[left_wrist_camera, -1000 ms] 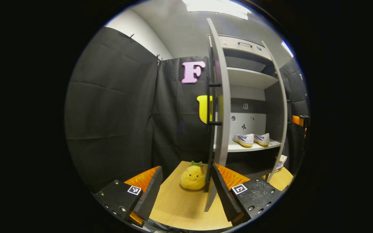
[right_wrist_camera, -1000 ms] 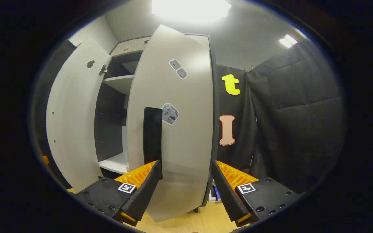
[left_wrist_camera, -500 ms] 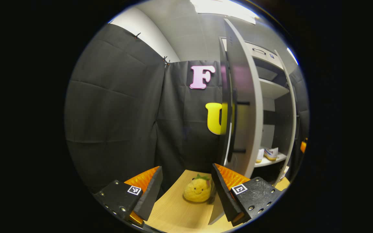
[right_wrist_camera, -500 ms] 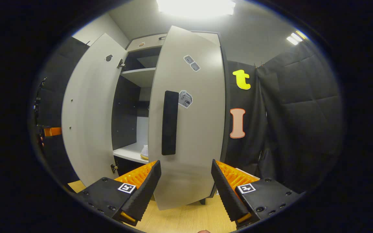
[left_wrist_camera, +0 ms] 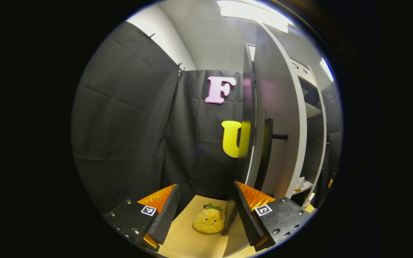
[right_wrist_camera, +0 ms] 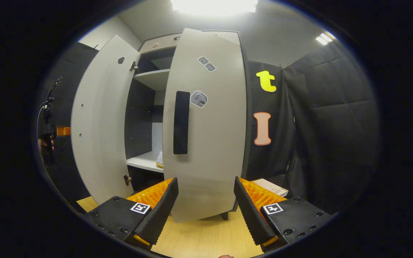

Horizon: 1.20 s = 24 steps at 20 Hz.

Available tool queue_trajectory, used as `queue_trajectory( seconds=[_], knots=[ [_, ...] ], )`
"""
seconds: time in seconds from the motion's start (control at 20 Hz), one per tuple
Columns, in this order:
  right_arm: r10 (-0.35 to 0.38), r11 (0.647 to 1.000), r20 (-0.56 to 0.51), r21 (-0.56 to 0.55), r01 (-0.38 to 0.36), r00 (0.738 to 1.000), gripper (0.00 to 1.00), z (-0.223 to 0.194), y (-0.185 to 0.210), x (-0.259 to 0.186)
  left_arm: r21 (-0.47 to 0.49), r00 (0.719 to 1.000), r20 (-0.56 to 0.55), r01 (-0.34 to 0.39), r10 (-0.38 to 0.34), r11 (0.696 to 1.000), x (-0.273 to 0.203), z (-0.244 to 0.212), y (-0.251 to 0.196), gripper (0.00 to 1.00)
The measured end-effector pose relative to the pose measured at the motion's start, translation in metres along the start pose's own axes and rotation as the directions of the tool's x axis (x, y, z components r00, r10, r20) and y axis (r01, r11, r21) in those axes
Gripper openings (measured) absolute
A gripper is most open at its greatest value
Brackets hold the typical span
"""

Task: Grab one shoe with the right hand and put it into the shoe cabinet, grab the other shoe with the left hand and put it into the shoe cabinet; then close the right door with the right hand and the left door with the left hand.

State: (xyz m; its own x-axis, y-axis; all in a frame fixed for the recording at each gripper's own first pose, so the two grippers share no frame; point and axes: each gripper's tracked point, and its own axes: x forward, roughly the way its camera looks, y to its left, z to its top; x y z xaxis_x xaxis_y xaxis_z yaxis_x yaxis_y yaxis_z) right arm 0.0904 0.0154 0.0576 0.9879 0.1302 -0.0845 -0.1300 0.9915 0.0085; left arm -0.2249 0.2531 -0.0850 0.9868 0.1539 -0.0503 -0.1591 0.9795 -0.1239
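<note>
Shoes shelved; both doors part-closed, neither shut.

One shoe (right_wrist_camera: 159,163) sits on the cabinet shelf (right_wrist_camera: 143,163), glimpsed in the gap between the right door (right_wrist_camera: 206,125) and the left door (right_wrist_camera: 97,125); the second shoe is probably hidden behind the right door. Both doors remain to be closed. Right gripper (right_wrist_camera: 205,200): fingers apart, holding nothing, facing the right door. Left gripper (left_wrist_camera: 206,206): fingers apart, holding nothing, right finger (left_wrist_camera: 244,211) close by the left door's edge; contact unclear. Left gripper view adds a plush toy (left_wrist_camera: 209,220) on the floor; right gripper view adds the door handle (right_wrist_camera: 181,122).

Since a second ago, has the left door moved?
Yes. In the left gripper view the left door has swung shut-ward across the cabinet opening, now hiding most of the shelf where both shoes showed.
</note>
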Motion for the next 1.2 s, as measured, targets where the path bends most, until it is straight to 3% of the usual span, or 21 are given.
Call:
queue_trajectory(
  seconds=[0.15, 0.5, 1.2],
  knots=[
    [0.006, 1.000, -0.011, 0.013, -0.006, 1.000, 0.98, -0.006, 0.003, 0.001, 0.061, 0.999, 0.015, 0.037, -0.038, 0.997, -0.005, 0.006, -0.020, 0.80],
    [-0.005, 1.000, -0.024, 0.010, 0.005, 1.000, 0.98, -0.013, -0.001, -0.002, 0.082, 0.990, 0.040, 0.130, -0.134, 0.988, -0.009, 0.007, -0.087, 0.78],
    [-0.087, 0.996, -0.049, -0.005, 0.087, 0.995, 0.98, -0.020, -0.035, -0.015, 0.029, 0.960, 0.036, 0.276, -0.277, 0.961, 0.021, -0.005, -0.187, 0.80]
  ],
)
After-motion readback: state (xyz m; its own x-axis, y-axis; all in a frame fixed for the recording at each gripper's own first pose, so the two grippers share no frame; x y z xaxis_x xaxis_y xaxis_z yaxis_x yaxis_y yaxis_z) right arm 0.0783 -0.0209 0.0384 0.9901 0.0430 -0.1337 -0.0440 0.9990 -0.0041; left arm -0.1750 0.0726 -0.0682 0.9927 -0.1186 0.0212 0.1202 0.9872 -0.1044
